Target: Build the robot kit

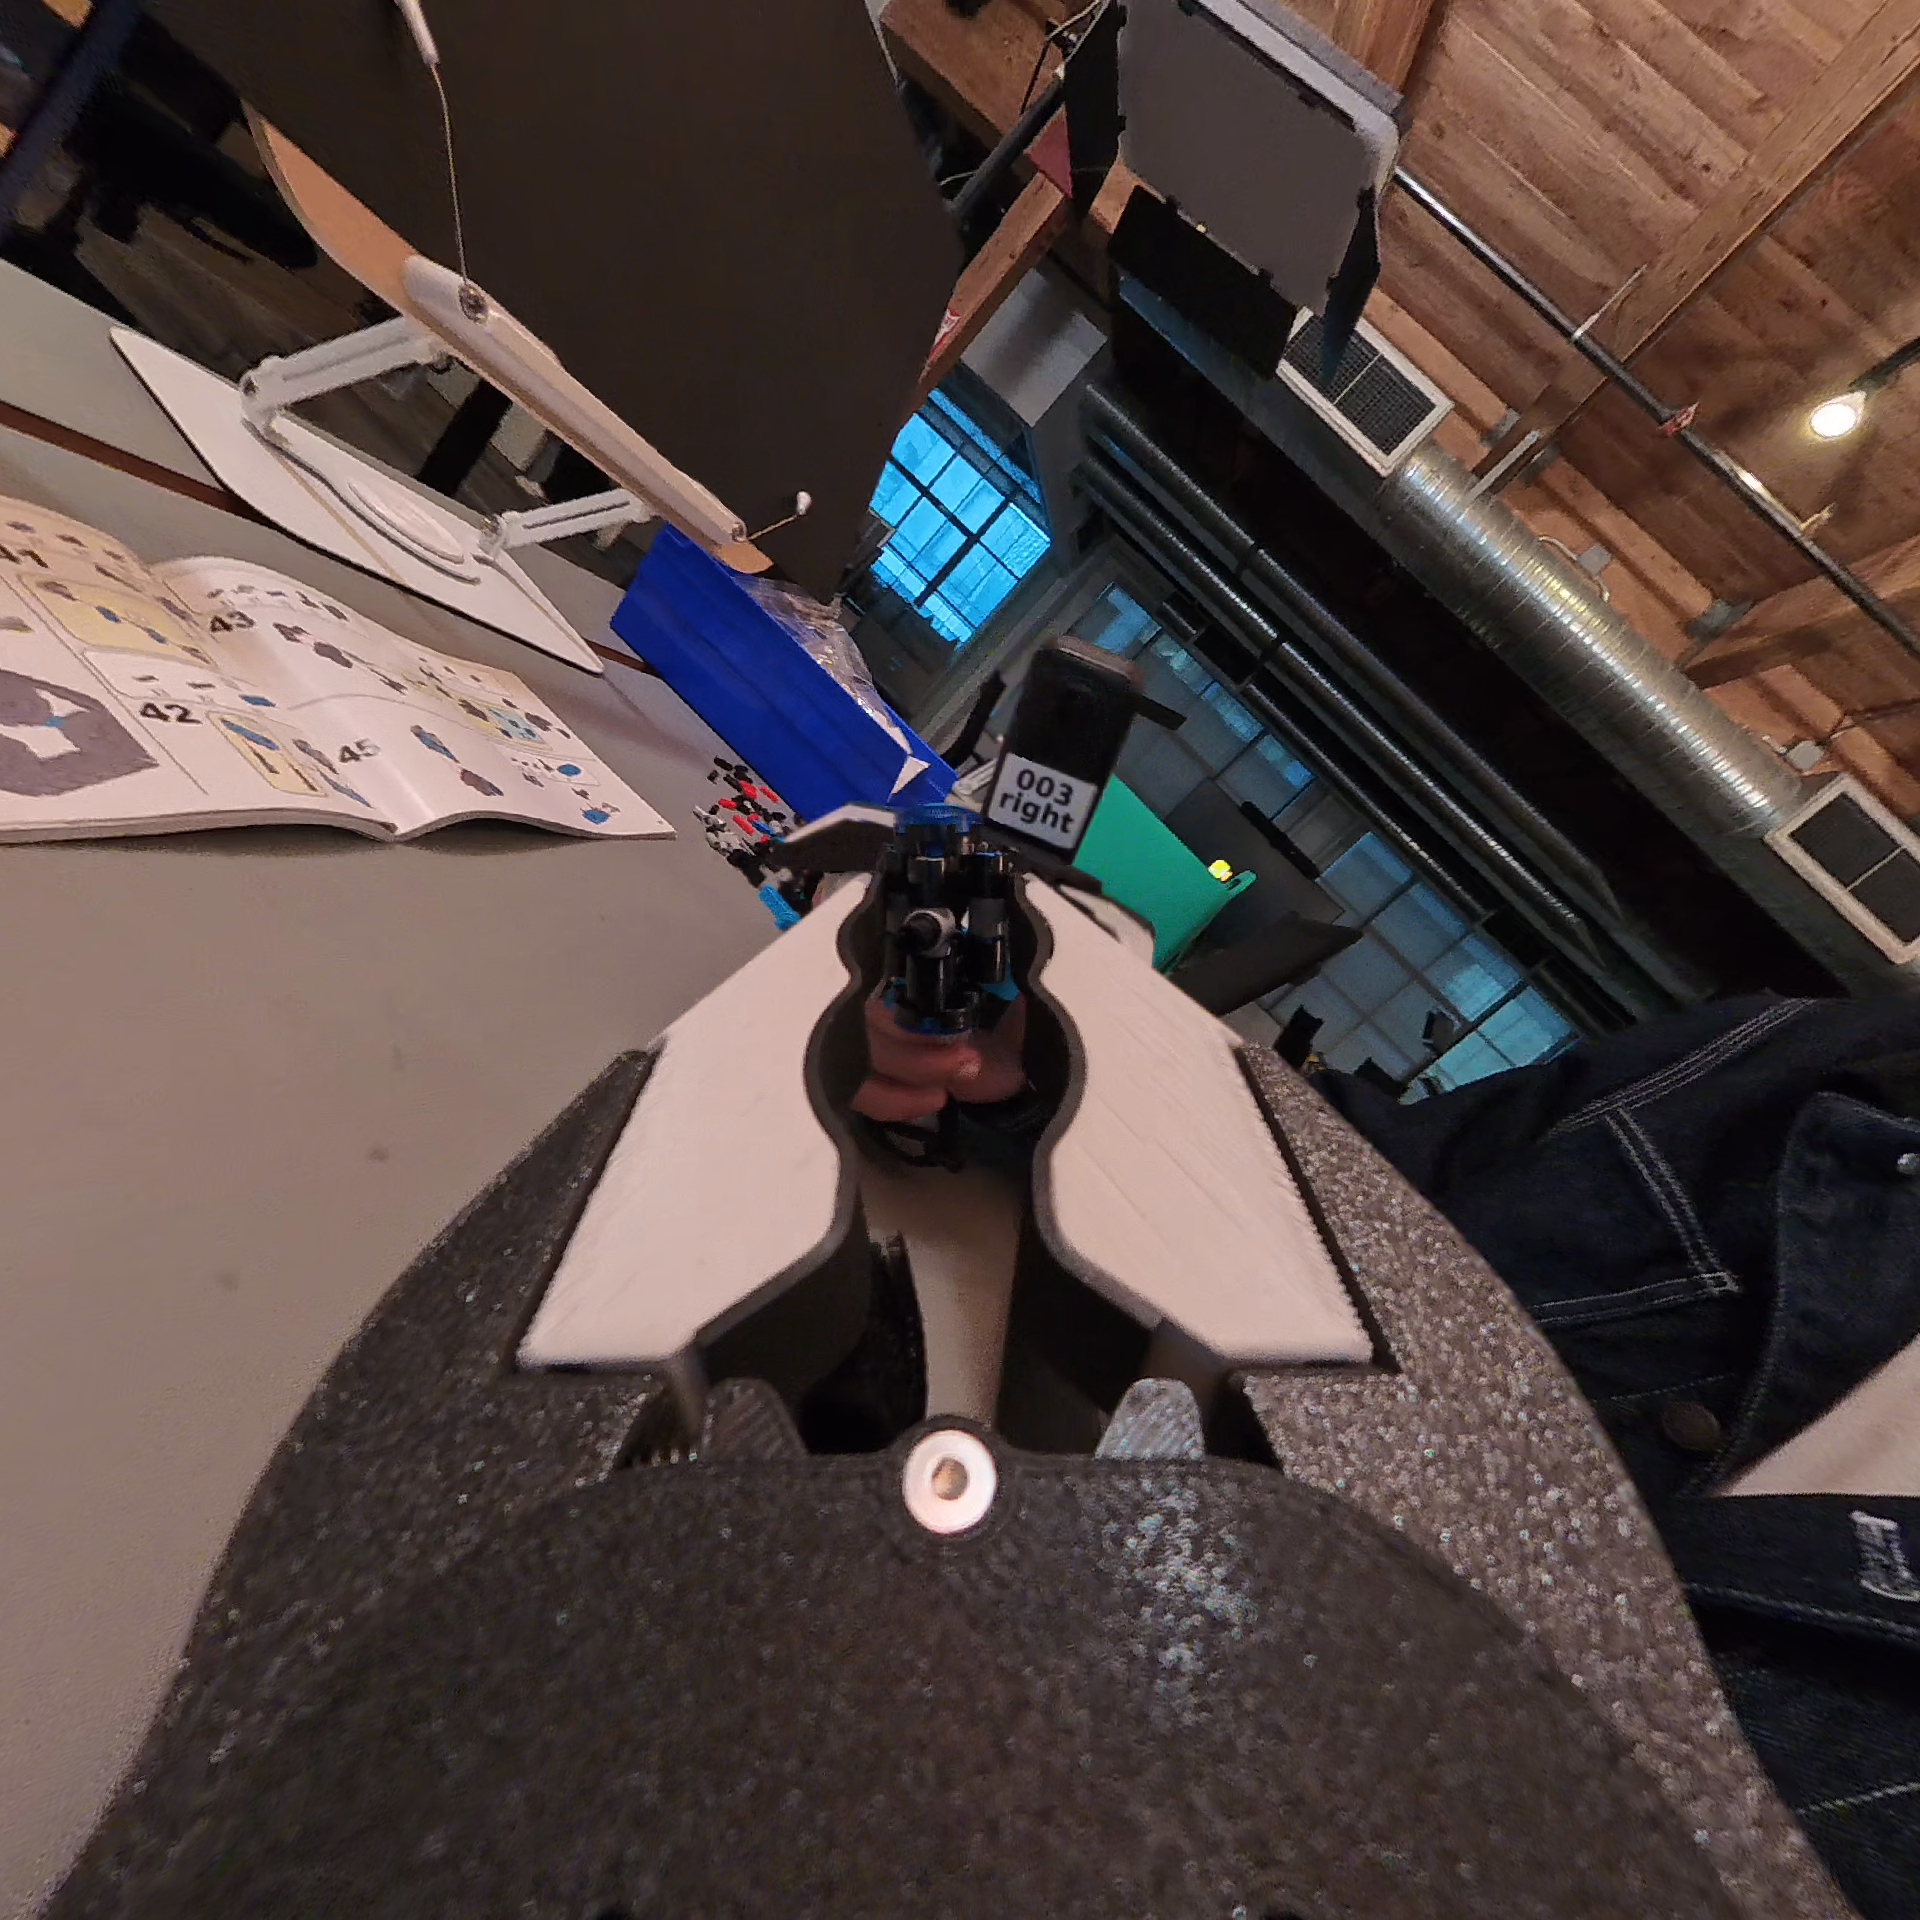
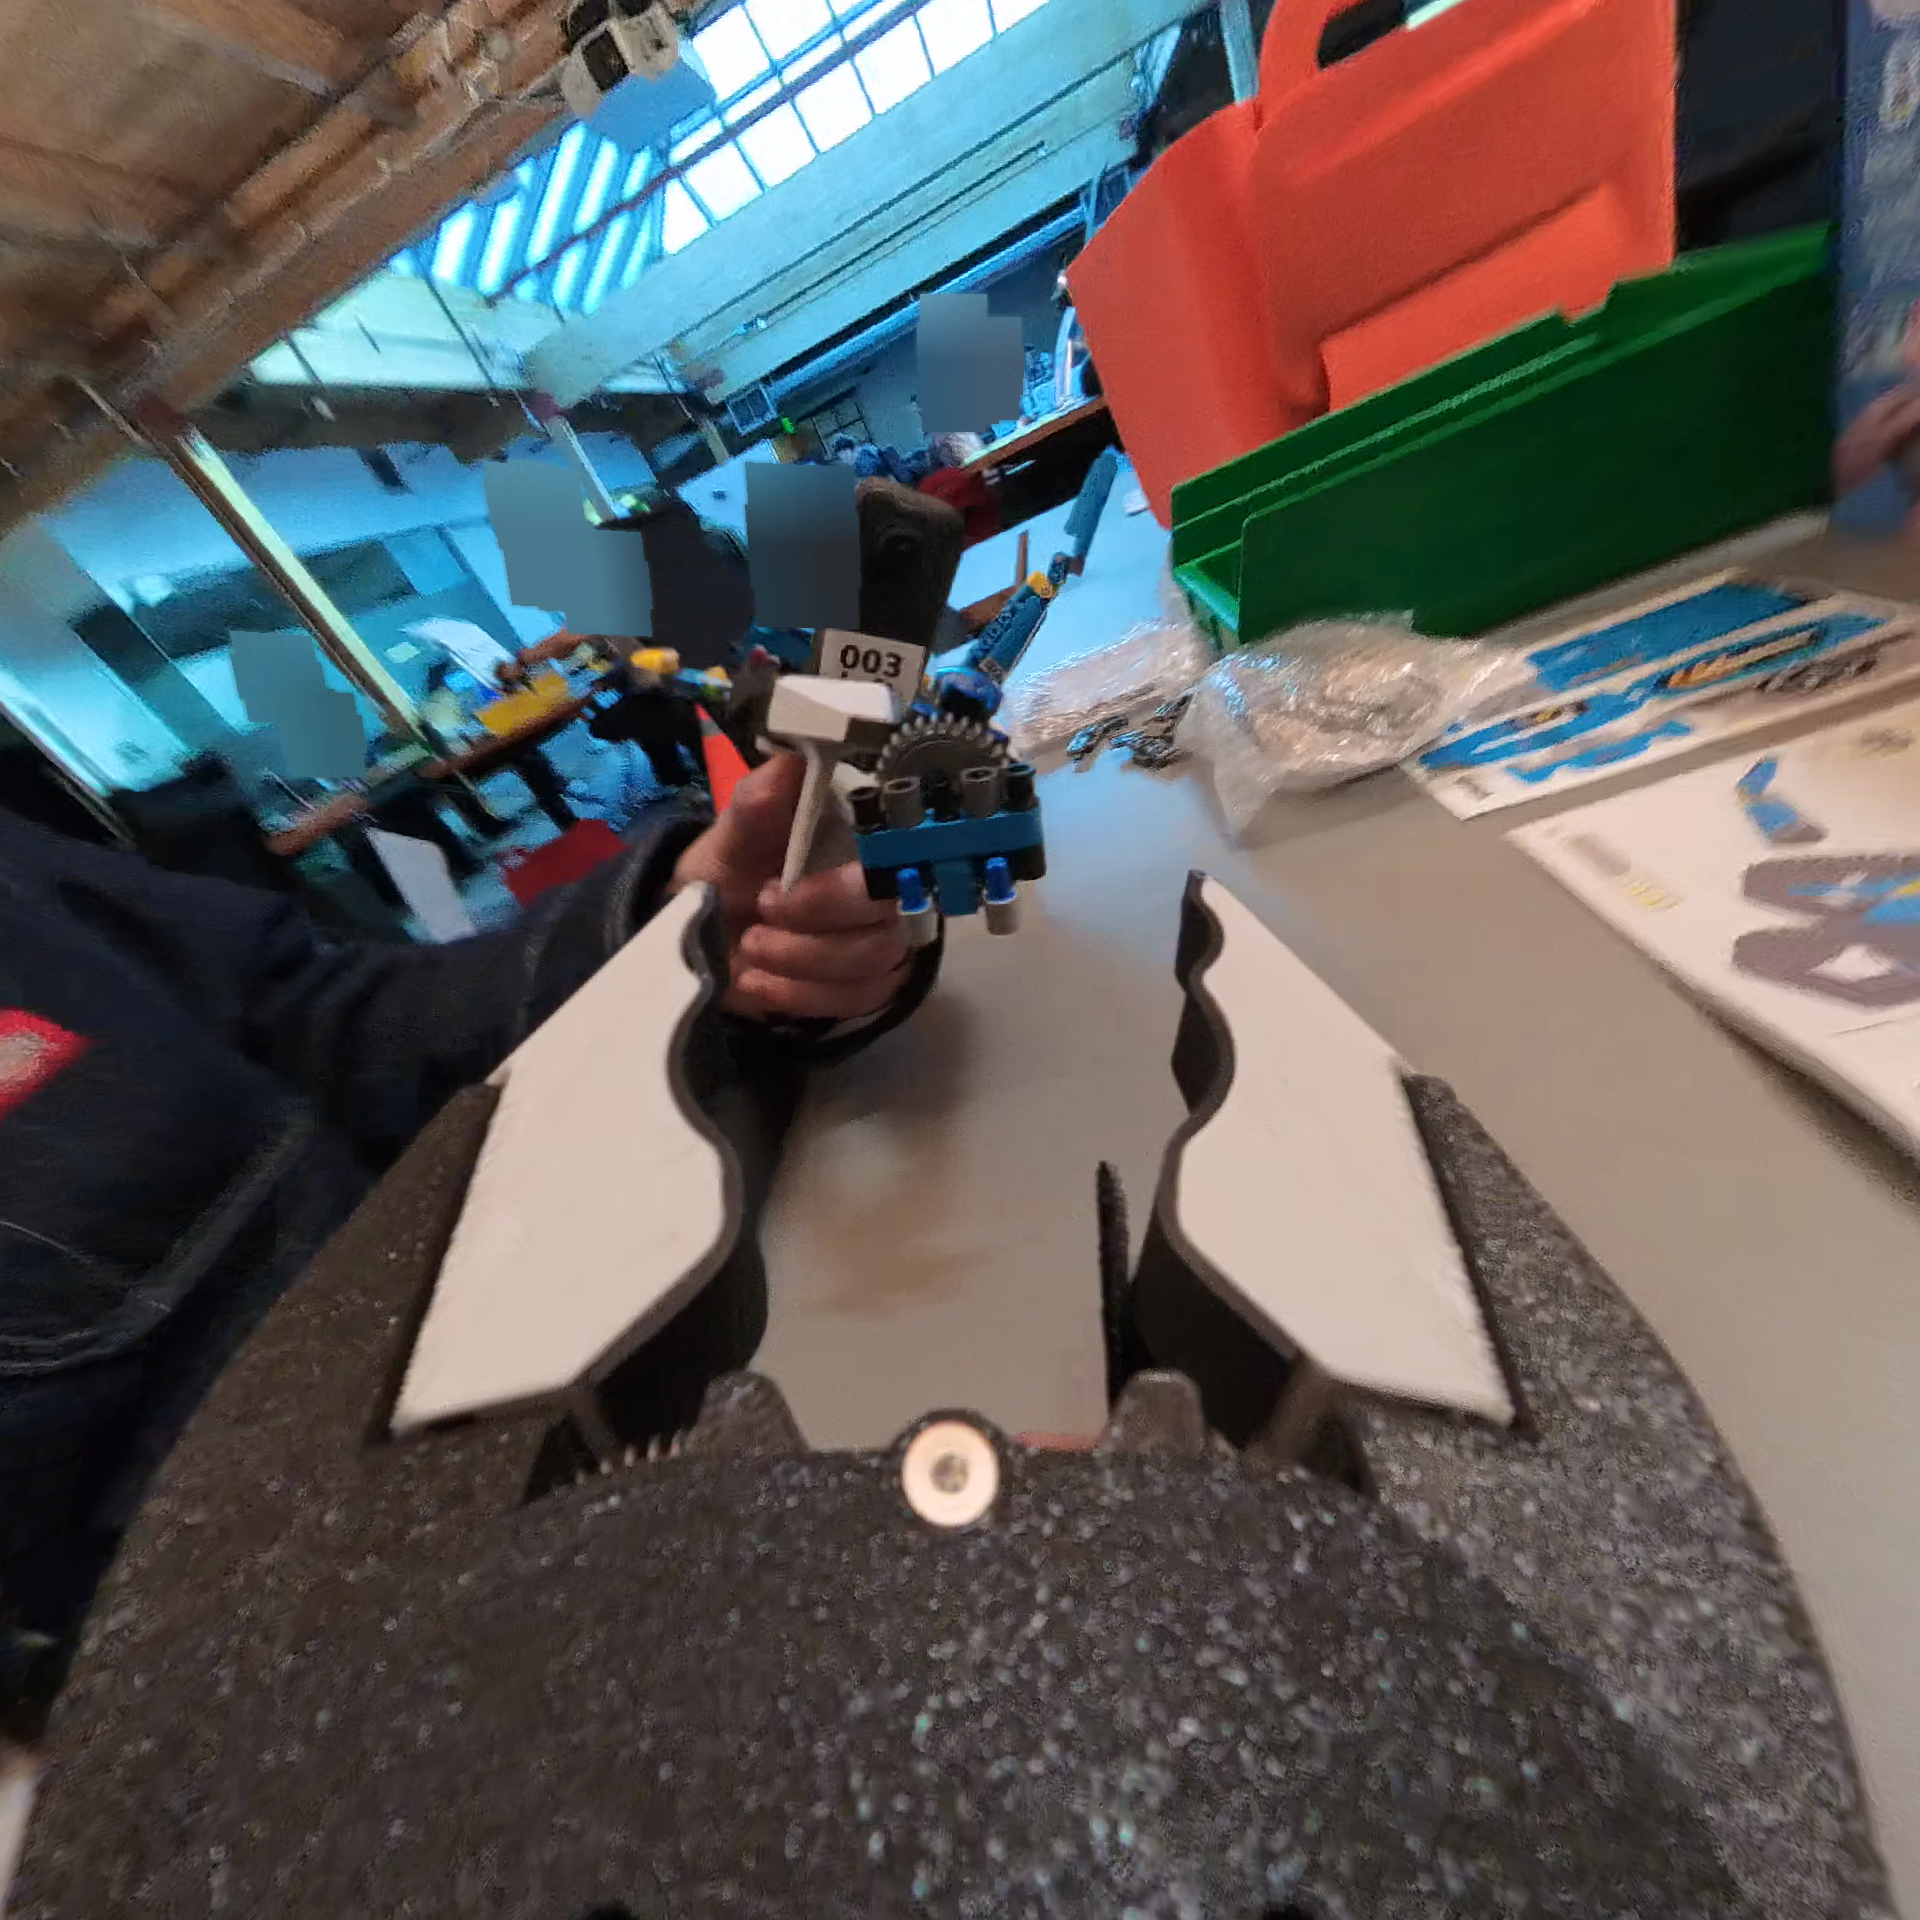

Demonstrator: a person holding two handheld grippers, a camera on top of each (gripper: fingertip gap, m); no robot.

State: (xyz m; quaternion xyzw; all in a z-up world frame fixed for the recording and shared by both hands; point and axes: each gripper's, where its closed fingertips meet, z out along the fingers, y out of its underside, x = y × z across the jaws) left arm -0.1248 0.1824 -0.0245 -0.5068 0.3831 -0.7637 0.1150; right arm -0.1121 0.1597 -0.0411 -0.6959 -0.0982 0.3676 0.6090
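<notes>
The left gripper (image 1: 940, 935) is clamping a small blue-and-black brick assembly (image 1: 940, 940) above the table (image 1: 312, 1039), facing the wide-open, empty right gripper (image 2: 951, 914), and a slackening squeeze or careless nudge is risking it twisting loose and dropping.

A grey table (image 2: 1403, 935) carries open instruction booklets (image 2: 1766, 914), crumpled plastic bags (image 2: 1320, 696), loose small pieces (image 1: 743, 805), and a green bin (image 2: 1507, 499) at the far right.
</notes>
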